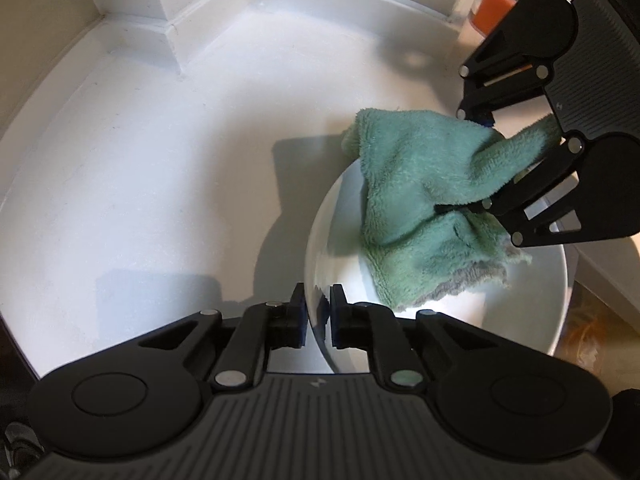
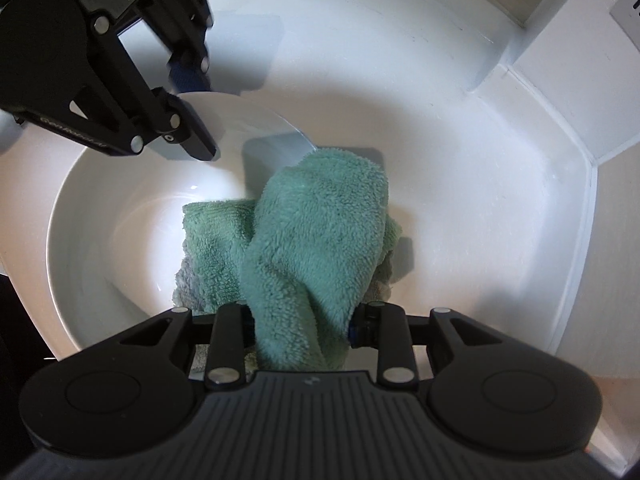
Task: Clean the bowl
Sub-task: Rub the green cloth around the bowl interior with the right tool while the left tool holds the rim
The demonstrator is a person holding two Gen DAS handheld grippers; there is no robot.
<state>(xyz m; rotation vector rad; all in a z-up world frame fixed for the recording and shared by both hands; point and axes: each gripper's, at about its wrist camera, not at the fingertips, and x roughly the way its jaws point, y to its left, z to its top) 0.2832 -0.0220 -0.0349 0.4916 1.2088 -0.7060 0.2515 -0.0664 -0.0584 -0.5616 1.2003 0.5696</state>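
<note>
- Gripping the near rim of the white bowl [image 1: 520, 312], the left gripper [image 1: 319, 320] has its jaws nearly together, one pad inside the wall and one outside.
- Clamped on a bunched green cloth [image 2: 316, 240], the right gripper [image 2: 302, 328] stands narrow, the fabric filling the gap between its pads.
- The cloth hangs down into the bowl, part of it draped over the far rim, its grey edge lying against the inner wall.
- The bowl sits on the white tabletop [image 1: 160, 200], near the back wall's corner, tipped slightly.
- An orange object [image 1: 494, 8] stands at the tabletop's far right edge, blurred.
</note>
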